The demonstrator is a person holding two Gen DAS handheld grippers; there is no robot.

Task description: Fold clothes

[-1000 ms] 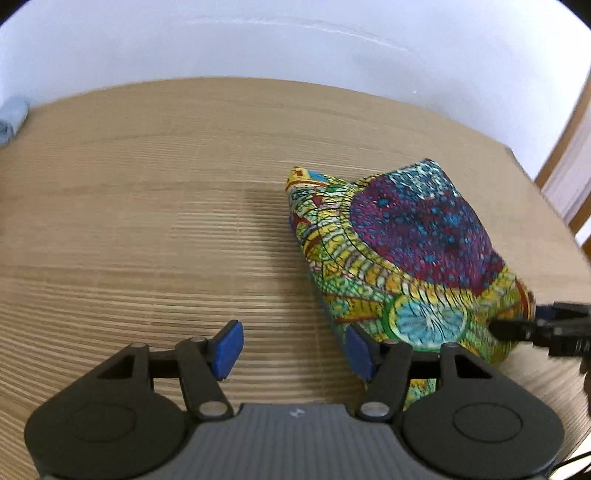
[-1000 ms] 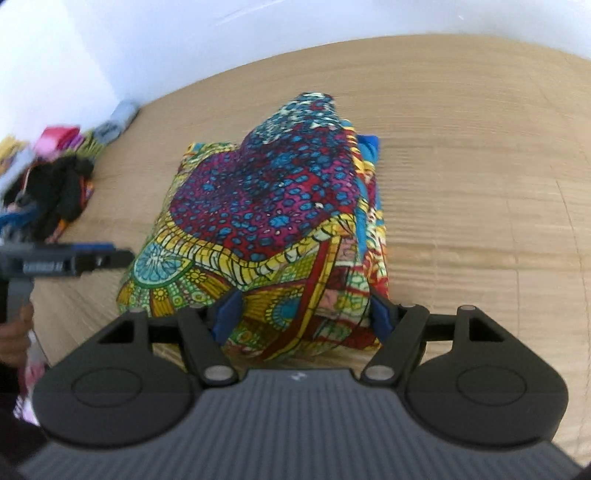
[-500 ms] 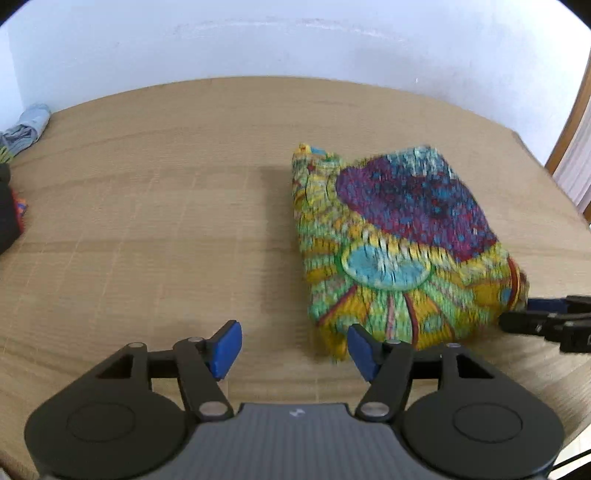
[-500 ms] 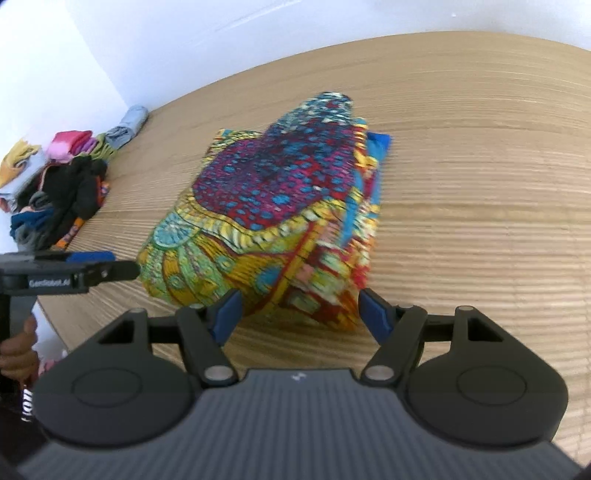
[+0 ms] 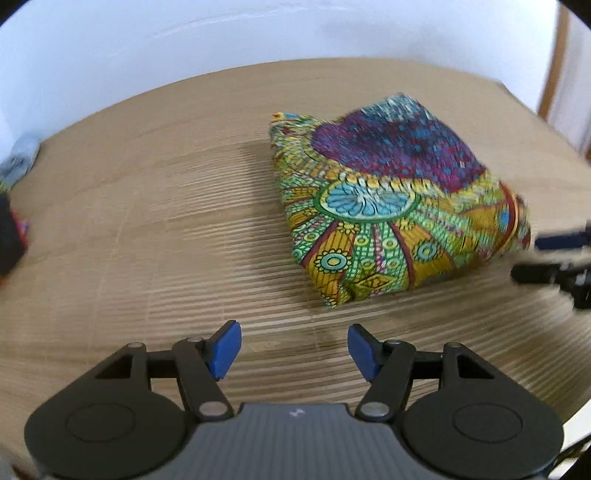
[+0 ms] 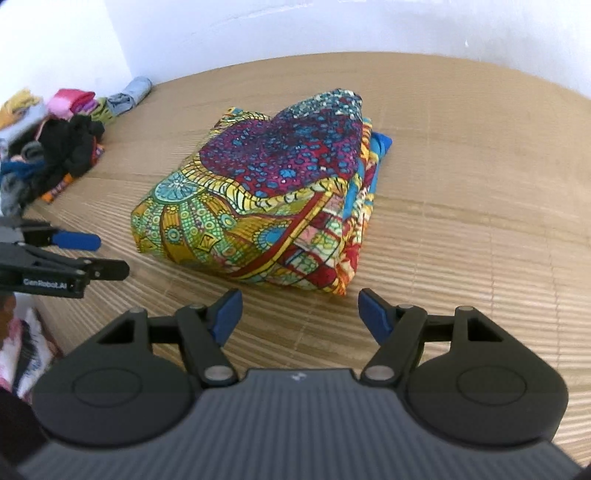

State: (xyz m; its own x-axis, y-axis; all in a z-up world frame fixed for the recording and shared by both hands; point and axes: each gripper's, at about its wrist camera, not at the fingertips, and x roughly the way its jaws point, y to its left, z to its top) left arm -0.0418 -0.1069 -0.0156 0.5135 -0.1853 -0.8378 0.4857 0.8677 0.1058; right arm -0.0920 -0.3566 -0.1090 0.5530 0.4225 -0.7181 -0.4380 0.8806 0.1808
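I'm seeing the folded patterned garment (image 6: 273, 199) lying as a thick, colourful bundle in the middle of the woven mat (image 6: 461, 192), purple panel on top, layered edges facing my right gripper. A heap of loose clothes (image 6: 55, 147) is sitting at ten o'clock, well apart; nothing is blocking the bundle. My left gripper (image 5: 291, 349) is hovering at the bundle's seven o'clock, jaws spread and empty. My right gripper (image 6: 299, 314) is tilting down just beside its near edge, also spread and empty

I saw a plain white wall (image 6: 332, 26) behind the desk (image 6: 461, 155), whose ribbed, light-brown surface was evenly lit; a wooden frame (image 5: 554, 62) stood at the wall's right end.
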